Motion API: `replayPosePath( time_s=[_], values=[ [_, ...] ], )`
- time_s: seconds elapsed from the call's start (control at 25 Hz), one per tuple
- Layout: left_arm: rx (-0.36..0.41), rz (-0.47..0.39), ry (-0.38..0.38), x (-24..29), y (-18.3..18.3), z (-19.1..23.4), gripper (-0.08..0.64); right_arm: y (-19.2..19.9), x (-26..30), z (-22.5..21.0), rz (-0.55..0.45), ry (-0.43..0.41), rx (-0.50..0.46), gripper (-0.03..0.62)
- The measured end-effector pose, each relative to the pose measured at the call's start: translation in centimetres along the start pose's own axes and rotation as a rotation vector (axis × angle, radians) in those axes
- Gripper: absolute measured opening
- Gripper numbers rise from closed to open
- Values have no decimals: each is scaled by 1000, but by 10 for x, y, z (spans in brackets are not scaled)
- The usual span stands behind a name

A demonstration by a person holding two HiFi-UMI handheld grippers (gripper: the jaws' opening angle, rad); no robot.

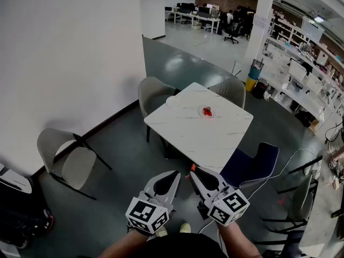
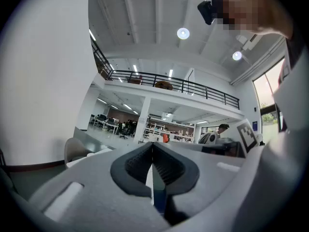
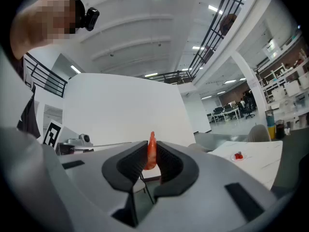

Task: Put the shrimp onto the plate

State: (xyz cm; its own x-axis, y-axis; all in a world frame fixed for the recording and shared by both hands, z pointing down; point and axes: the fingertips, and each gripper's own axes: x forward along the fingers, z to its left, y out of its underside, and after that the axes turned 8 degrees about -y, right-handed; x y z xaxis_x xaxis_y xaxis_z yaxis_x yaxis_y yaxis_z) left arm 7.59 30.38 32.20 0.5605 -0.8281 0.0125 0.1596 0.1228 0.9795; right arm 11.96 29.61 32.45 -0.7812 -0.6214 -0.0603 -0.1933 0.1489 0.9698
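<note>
A small orange-red shrimp (image 3: 151, 152) stands upright between the pads of my right gripper (image 3: 152, 146), which is shut on it. In the head view the shrimp's tip (image 1: 192, 167) peeks out at the right gripper (image 1: 192, 171), held low in front of me. The left gripper (image 1: 177, 173) sits beside it, shut and holding nothing (image 2: 153, 146). A white marble table (image 1: 188, 132) stands a few steps ahead. On it lies a small white plate (image 1: 202, 113) holding something red (image 1: 207, 112). From the right gripper view the plate (image 3: 238, 156) shows far right.
A second white dish (image 1: 173, 101) sits at the table's far-left corner. Grey chairs (image 1: 153, 93) (image 1: 232, 90) stand behind the table, a blue chair (image 1: 257, 163) at its near right, another grey chair (image 1: 69, 156) by the white wall on the left. Dark equipment (image 1: 21, 211) occupies the lower left.
</note>
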Motion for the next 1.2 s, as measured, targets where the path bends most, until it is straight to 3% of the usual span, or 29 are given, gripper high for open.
replayPosePath(
  time_s=[1.2],
  values=[
    [-15, -5, -18, -12, 2, 37, 8, 8, 31, 12, 2, -13, 36, 60]
  ],
)
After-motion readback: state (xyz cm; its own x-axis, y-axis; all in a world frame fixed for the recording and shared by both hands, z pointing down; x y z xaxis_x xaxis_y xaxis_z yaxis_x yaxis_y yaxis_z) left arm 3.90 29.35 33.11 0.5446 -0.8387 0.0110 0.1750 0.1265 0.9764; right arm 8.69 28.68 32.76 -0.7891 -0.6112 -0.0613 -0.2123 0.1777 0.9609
